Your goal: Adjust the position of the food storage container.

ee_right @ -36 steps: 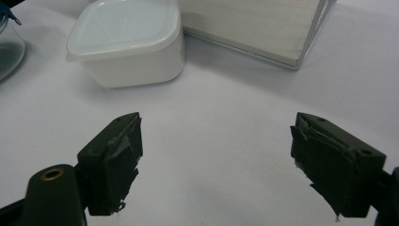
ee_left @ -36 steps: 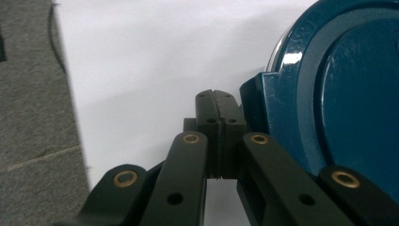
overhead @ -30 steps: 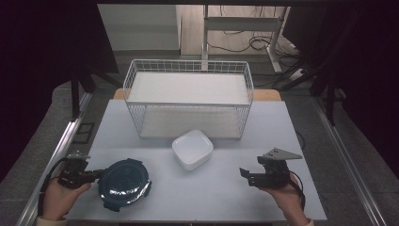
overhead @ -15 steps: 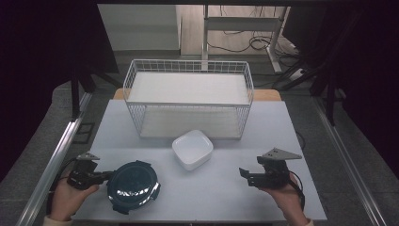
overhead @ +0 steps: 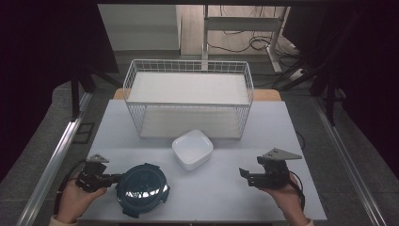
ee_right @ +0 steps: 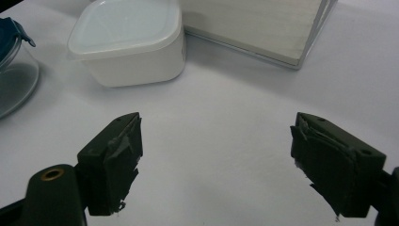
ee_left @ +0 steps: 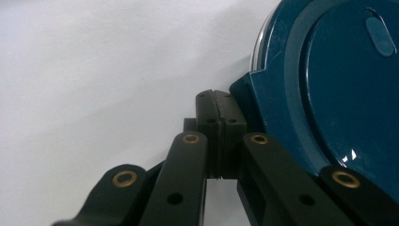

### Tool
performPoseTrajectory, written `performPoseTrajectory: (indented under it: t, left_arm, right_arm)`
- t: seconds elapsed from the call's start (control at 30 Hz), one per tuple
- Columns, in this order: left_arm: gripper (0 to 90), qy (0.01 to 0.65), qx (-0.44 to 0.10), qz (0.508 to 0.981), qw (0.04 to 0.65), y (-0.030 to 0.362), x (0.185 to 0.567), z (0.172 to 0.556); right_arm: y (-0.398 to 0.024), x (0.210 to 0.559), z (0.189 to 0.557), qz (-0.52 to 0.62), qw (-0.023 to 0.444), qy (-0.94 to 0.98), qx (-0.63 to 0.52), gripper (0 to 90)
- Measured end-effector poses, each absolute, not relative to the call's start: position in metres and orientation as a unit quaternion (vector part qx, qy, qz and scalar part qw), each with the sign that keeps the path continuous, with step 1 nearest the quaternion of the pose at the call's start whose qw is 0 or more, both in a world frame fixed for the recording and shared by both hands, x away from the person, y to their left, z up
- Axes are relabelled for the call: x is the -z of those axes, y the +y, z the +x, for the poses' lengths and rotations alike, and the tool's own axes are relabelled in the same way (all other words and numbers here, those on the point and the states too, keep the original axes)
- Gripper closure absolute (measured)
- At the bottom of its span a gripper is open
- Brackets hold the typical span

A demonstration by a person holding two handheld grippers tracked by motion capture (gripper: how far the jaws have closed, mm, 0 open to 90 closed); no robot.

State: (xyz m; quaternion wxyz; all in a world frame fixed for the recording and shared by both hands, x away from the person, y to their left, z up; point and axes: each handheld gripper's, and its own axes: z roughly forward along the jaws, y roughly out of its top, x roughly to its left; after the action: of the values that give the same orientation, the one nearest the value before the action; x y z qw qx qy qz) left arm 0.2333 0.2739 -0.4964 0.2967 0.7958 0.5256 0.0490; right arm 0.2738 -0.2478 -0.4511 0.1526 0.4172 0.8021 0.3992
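Blue-lidded container [overhead: 141, 189] slid right, base hidden.

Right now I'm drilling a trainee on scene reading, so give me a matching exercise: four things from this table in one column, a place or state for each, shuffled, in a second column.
Things:
1. left tool
2. right tool
3. white square container
4. wire basket

Places or states:
A. at the far side of the table
B. jaws wide apart over bare table
C. jaws closed, beside the blue round lid
D. mid-table, just in front of the basket

Pairs: 1-C, 2-B, 3-D, 4-A
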Motion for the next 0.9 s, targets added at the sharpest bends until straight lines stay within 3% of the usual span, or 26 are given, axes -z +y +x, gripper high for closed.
performPoseTrajectory:
  t: [0.67, 0.9]
  left_arm:
    - [90.0, 0.524, -0.019, 0.793, 0.311, 0.275, 0.501, 0.216]
    - [90.0, 0.508, -0.001, 0.802, 0.313, 0.258, 0.502, 0.215]
  right_arm:
    - [-0.248, 0.452, 0.274, 0.418, 0.152, 0.802, -0.398, 16.8]
    - [-0.246, 0.452, 0.273, 0.417, 0.152, 0.803, -0.399, 16.8]
